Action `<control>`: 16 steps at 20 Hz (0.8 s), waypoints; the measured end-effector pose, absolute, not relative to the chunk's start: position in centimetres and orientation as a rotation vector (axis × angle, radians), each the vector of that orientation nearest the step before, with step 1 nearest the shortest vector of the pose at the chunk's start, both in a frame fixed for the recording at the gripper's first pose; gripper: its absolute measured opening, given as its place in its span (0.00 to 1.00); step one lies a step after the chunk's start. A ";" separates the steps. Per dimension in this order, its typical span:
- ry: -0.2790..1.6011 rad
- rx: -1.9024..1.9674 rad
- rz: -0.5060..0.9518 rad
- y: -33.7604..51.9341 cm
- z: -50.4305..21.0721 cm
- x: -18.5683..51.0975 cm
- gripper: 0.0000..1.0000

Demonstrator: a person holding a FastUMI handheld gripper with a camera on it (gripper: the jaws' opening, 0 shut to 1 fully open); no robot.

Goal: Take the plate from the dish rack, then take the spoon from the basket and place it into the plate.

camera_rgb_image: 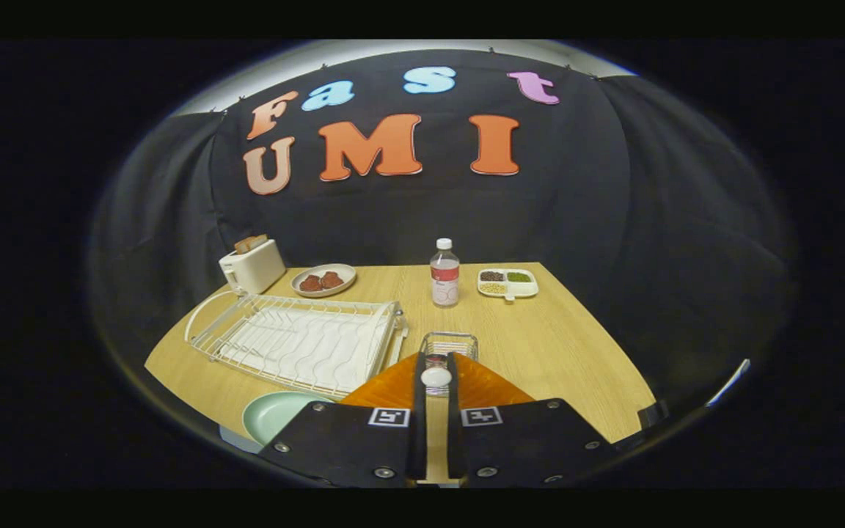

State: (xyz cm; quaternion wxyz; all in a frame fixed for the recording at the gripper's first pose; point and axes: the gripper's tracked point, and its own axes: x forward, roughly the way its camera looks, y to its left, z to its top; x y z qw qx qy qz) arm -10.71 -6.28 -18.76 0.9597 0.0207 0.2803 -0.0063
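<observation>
2 fingers of the gripper (436, 375) clench the spoon (436, 377) above the wooden table (540, 345).

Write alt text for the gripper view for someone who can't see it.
The hand-held gripper pinches a small white spoon above a wire basket. A pale green plate sits beside the fingers, near an empty white wire dish rack on the wooden table.

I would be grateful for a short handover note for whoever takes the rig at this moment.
Gripper: fingers nearly closed on the spoon, whose white end shows between them, just above the wire basket.
Plate: out of the dish rack, on the table to the left of the fingers.
Done: plate taken out, spoon gripped.
Left: carry the spoon over and set it in the plate.
</observation>
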 end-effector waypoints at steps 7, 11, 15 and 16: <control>0.533 0.052 0.108 -2.6 -17.0 -13.2 0.11; 0.535 0.021 0.152 -1.1 -17.1 -14.3 0.11; 0.537 -0.024 0.218 0.7 -16.3 -15.4 0.11; 0.537 -0.015 0.243 1.6 -16.2 -15.6 0.11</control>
